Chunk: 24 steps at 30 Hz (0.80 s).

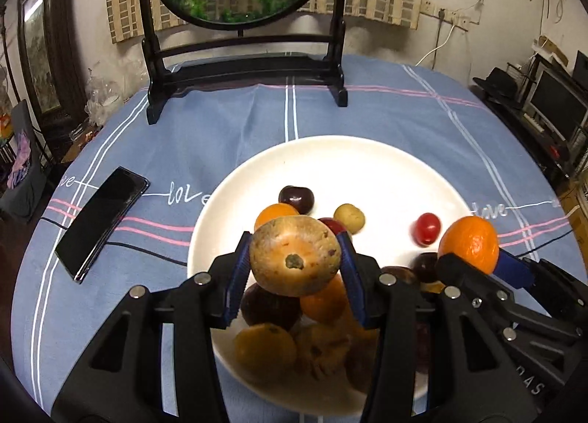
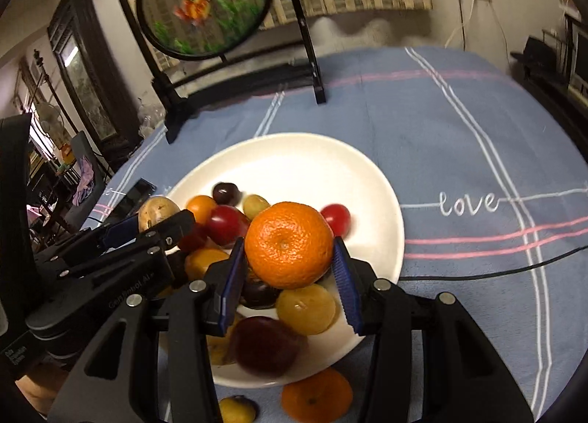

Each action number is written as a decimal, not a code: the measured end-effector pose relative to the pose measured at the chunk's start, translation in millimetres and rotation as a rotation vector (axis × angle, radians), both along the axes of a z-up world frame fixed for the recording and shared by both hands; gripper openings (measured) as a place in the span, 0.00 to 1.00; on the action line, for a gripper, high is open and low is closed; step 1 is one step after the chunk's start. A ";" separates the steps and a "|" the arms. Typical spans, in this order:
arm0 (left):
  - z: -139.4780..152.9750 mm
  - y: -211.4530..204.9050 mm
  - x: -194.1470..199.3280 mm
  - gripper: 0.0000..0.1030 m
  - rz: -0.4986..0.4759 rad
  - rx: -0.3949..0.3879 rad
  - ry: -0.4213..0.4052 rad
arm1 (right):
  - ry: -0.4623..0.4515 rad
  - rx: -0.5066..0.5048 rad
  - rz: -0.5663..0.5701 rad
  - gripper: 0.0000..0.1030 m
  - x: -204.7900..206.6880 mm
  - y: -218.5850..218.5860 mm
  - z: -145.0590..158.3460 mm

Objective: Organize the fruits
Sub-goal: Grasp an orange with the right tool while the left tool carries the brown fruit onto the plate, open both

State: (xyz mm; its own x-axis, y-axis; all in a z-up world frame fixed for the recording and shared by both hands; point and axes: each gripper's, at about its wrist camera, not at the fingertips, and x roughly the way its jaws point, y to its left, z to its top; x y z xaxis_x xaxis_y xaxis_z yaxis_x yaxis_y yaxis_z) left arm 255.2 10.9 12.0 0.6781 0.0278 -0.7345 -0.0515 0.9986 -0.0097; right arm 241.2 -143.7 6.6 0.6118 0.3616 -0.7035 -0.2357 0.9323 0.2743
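My left gripper (image 1: 294,239) is shut on a round tan, speckled fruit (image 1: 294,265), held just above a white plate (image 1: 349,162). My right gripper (image 2: 288,243) is shut on a mandarin orange (image 2: 288,250) above the same plate (image 2: 294,158). The two grippers hang side by side over the plate's near half. On the plate lie a dark plum (image 1: 296,199), a small yellow-green fruit (image 1: 349,218), a red tomato (image 1: 426,228) and several more orange, yellow and dark red fruits, partly hidden under the jaws. Off the plate, at its near edge, lie an orange (image 2: 316,395) and a yellow fruit (image 2: 237,410).
A blue striped tablecloth (image 2: 459,151) covers the round table. A black phone (image 1: 101,223) lies left of the plate. A dark wooden stand with a round goldfish screen (image 1: 242,67) stands at the back. A black cable (image 2: 477,270) runs across the cloth on the right.
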 end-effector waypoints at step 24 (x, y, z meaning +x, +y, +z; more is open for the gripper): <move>7.8 2.3 -13.5 0.78 0.047 0.049 -0.176 | -0.022 0.073 -0.003 0.58 -4.7 -11.4 -0.9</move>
